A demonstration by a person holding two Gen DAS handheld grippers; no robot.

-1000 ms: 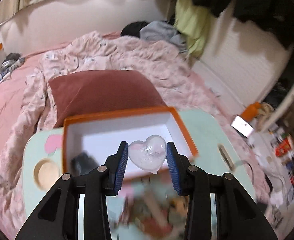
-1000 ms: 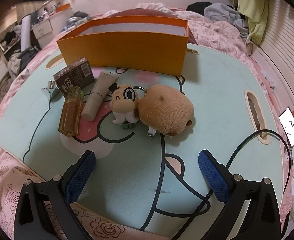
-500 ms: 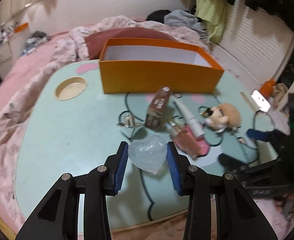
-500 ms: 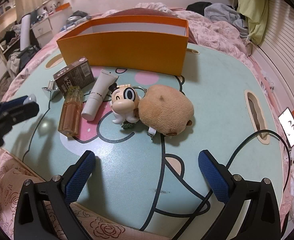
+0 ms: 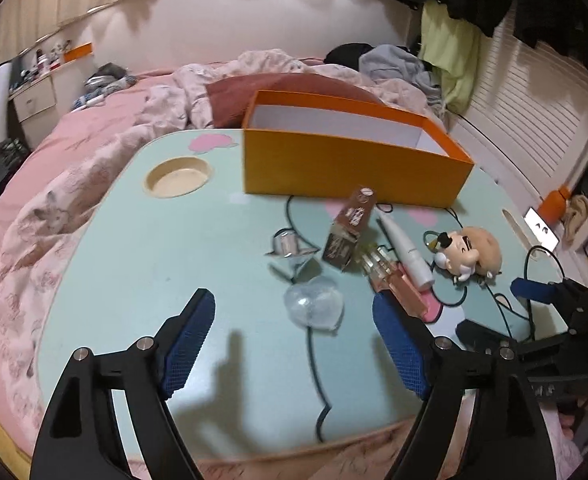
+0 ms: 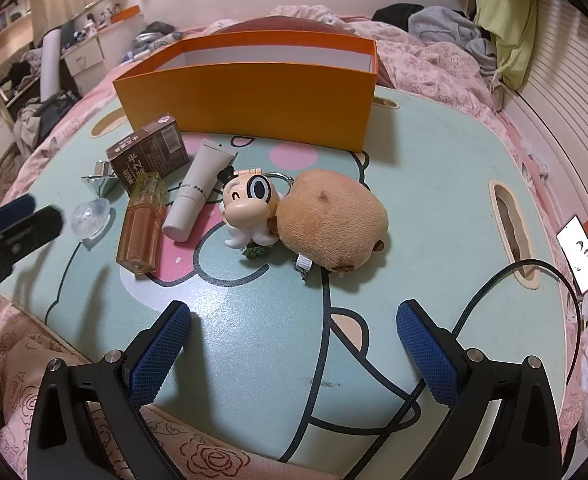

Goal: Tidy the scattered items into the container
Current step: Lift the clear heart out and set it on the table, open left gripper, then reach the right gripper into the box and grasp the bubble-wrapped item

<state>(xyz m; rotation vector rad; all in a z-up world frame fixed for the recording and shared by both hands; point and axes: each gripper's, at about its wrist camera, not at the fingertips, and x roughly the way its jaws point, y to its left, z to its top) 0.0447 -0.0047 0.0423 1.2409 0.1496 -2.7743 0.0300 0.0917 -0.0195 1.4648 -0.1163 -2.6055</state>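
Observation:
An orange box (image 5: 350, 168) (image 6: 253, 96) stands open at the back of a mint cartoon table (image 5: 153, 264) (image 6: 434, 200). A clear heart-shaped case (image 5: 314, 306) (image 6: 89, 218) lies on the table just ahead of my open, empty left gripper (image 5: 294, 344). Beside it lie an amber perfume bottle (image 6: 141, 224), a brown carton (image 6: 149, 154), a white tube (image 6: 197, 194), a silver clip (image 5: 287, 246), a cartoon figure keychain (image 6: 249, 204) and a tan plush (image 6: 330, 220). My right gripper (image 6: 294, 354) is open and empty near the front edge.
A round cup recess (image 5: 177, 178) is at the table's left. A black cable (image 6: 490, 296) runs over the right side near a slot (image 6: 512, 232). A phone (image 6: 580, 258) lies on the bed at the right. Pink bedding surrounds the table.
My left gripper carried the heart case from above the box down to the table, opened and let it go. The right gripper has not moved.

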